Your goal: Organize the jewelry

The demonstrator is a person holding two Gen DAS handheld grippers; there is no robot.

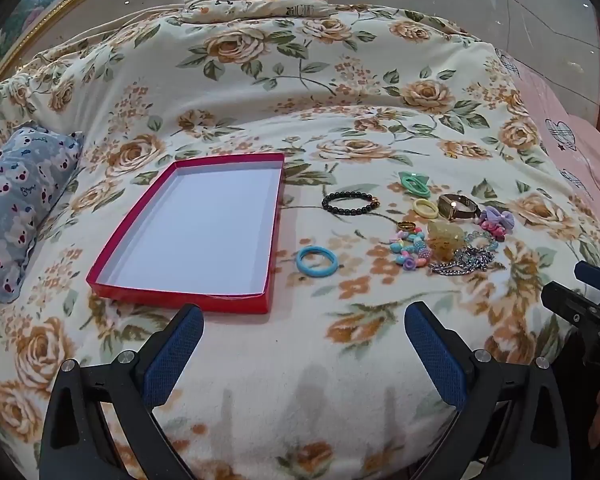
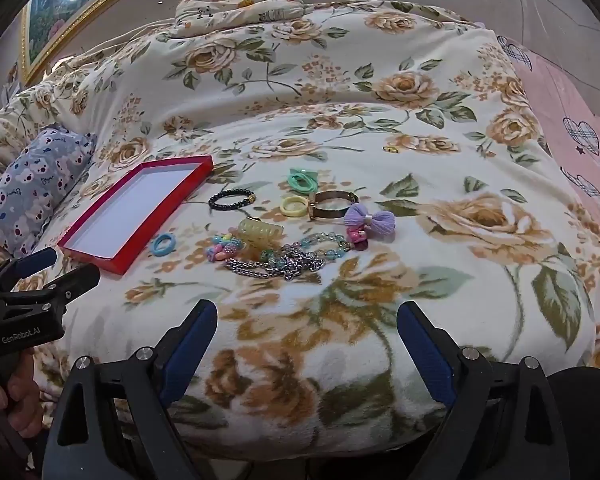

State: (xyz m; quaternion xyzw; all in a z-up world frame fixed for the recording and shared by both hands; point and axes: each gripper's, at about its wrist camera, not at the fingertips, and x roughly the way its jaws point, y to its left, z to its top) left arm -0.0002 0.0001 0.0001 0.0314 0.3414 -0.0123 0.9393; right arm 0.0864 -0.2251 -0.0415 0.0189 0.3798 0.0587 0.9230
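Left claw [image 1: 304, 322] gapes; only its view shows the gold ring [image 1: 405, 225].

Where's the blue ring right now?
In the left wrist view, the blue ring lies on the blanket just right of the red tray, left of the colourful bead bracelet.

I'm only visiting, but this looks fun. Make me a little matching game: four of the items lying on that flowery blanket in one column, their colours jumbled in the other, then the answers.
Things:
1. shallow box
2. bead bracelet
3. small ring nearest the box
4. fabric bow

Colours:
A. blue
B. purple
C. red outside, white inside
D. black

Pairs: 1-C, 2-D, 3-A, 4-B
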